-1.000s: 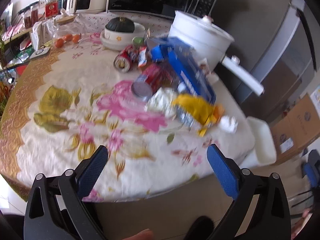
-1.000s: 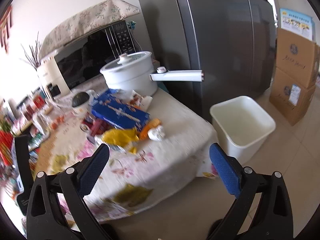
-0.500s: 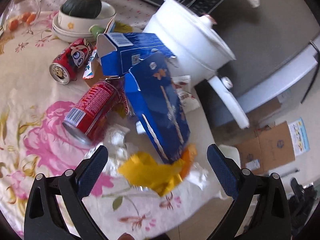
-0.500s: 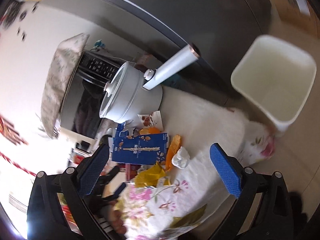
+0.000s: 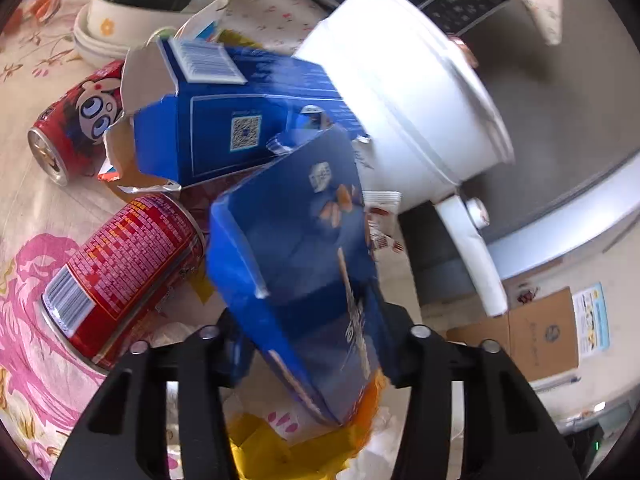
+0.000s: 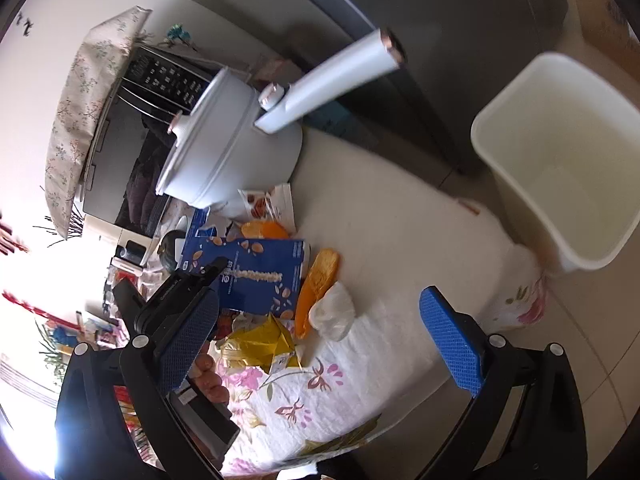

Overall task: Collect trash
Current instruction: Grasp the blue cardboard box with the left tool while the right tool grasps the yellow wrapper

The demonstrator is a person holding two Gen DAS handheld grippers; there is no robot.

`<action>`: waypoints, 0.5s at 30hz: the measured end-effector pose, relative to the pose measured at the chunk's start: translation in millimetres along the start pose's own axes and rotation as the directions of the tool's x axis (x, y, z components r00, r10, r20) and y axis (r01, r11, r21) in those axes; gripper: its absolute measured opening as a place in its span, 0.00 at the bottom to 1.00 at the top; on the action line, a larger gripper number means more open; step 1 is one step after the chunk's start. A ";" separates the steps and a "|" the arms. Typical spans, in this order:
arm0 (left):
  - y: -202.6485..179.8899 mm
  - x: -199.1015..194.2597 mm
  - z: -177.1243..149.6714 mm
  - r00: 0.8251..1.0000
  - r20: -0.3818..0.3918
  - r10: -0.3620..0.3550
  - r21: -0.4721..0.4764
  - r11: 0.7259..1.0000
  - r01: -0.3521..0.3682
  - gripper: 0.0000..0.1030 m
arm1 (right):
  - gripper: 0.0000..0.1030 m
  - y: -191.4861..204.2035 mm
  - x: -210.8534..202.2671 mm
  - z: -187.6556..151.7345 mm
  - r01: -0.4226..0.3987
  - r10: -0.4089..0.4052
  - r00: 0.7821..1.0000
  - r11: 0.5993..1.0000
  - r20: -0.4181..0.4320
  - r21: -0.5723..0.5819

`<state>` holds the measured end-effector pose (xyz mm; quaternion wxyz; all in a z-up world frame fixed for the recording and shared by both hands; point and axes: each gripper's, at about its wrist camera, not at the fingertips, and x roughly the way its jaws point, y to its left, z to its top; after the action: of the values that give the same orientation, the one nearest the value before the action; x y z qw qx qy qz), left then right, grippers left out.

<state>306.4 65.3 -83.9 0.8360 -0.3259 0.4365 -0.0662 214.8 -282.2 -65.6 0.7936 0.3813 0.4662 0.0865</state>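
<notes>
**Left tongs pinch the blue carton; right tongs spread over the table edge**

Through the left wrist camera I see my left gripper (image 5: pixel 316 344) pressed onto the near end of a torn blue carton (image 5: pixel 296 256), one finger on each side of it. The carton tilts up above the floral tablecloth (image 5: pixel 24 272). A red can (image 5: pixel 120 276) lies on its side just left of it, and a second red can with a cartoon face (image 5: pixel 76 120) lies farther back. Another torn blue box (image 5: pixel 236 120) sits behind, leaning against the white electric pot (image 5: pixel 408 92). A yellow wrapper (image 5: pixel 288 452) lies under the carton.

Through the right wrist camera my right gripper (image 6: pixel 320 344) is spread wide, holding nothing, above the table's near edge. I see the blue carton (image 6: pixel 260 276) beside an orange wrapper (image 6: pixel 316 284), a crumpled white tissue (image 6: pixel 332 312) and the yellow wrapper (image 6: pixel 256 340). A cream waste bin (image 6: pixel 560 168) stands on the floor beside the table, well apart from the pile.
</notes>
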 end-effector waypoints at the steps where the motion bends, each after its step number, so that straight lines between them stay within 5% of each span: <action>1: -1.7 -2.9 -1.5 1.000 0.007 -0.004 0.014 1.000 0.004 0.38 | 0.94 -1.6 4.6 0.0 -0.006 0.006 1.000 1.000 -0.017 0.015; 5: -9.1 -23.2 -2.5 0.995 0.012 -0.103 0.037 0.994 0.102 0.23 | 0.94 -1.0 15.0 -1.4 -0.014 0.015 0.999 0.999 -0.047 0.033; 11: -19.1 -74.0 -0.2 0.988 0.073 -0.136 0.141 0.982 0.125 0.23 | 0.94 9.5 29.9 -5.2 -0.017 0.016 0.996 1.000 -0.092 -0.006; 15: -15.4 -133.0 1.0 0.969 0.205 -0.136 0.212 0.973 0.092 0.23 | 0.94 25.3 47.7 -17.2 -0.074 0.067 0.981 0.997 -0.180 -0.034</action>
<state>228.7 106.4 17.1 0.9022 -0.2696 0.3137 -0.1220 232.8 -232.1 -85.0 0.7526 0.3720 0.5199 0.1579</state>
